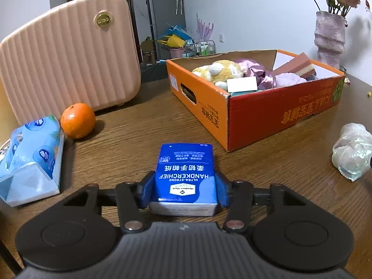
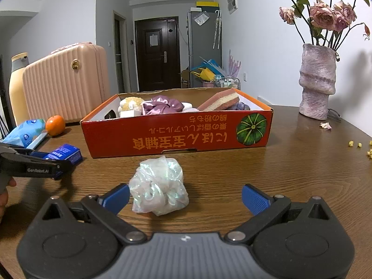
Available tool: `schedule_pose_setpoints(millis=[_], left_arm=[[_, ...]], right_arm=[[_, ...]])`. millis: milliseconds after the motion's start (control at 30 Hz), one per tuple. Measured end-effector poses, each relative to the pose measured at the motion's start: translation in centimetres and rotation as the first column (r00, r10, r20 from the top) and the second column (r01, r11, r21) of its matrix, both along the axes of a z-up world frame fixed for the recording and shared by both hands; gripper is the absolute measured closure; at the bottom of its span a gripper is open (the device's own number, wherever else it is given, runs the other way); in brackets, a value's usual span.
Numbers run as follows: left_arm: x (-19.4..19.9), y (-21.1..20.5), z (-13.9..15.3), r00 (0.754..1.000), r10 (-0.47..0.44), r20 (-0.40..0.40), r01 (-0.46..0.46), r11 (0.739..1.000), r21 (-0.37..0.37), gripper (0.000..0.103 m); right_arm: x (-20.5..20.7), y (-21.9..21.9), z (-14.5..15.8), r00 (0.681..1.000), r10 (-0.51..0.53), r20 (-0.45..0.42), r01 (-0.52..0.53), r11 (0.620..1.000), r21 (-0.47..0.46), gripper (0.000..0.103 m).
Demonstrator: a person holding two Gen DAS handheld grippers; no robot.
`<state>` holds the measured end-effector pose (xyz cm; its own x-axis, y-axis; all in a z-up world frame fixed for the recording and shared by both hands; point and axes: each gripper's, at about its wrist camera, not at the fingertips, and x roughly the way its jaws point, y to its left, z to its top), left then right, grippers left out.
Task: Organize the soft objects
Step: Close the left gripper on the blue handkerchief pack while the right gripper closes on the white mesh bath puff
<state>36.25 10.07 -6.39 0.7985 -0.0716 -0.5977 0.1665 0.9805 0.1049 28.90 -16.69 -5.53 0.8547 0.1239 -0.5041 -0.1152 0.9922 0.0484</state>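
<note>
Much of what lies in the orange cardboard box [image 2: 176, 134] is hidden behind its near wall; only the tops of a yellow plush toy [image 1: 218, 69], purple satin cloth [image 2: 162, 105] and a pink sponge [image 2: 220, 101] show. At the left edge of the right wrist view, the person's hand [image 2: 4, 195] is cut off, only a fingertip and part of the palm showing.

The left hand-held gripper [image 1: 184, 186] points slightly downward, its blue pads pressed against both sides of the blue handkerchief pack [image 1: 186, 174], which rests on the wooden counter [image 1: 130, 139] left of the box. The right hand-held gripper [image 2: 186, 197] stands wide, holding nothing, low over the counter; the iridescent mesh puff [image 2: 159, 186] lies between its fingers, near the left pad.
</note>
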Motion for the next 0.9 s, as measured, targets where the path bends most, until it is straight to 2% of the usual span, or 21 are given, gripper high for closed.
schedule_pose_setpoints(millis=[300,600,900], left_arm=[[-1.5,-0.3,0.5,0.999,0.019,0.047,-0.019,1.000,-0.002,0.051],[-4.5,-1.5,1.6,0.993,0.033,0.110,-0.028,0.999,-0.045,0.051],[-8.1,-3.0,2.7,0.980,0.085,0.178,-0.070,0.994,-0.089,0.051]], right_arm=[[-0.1,0.1,0.0,1.000,0.008,0.010,-0.008,1.000,0.001,0.000],[-0.4,0.3,0.2,0.999,0.023,0.031,-0.023,1.000,-0.007,0.000],[-0.9,0.7,0.3,0.997,0.054,0.047,-0.053,0.998,-0.019,0.000]])
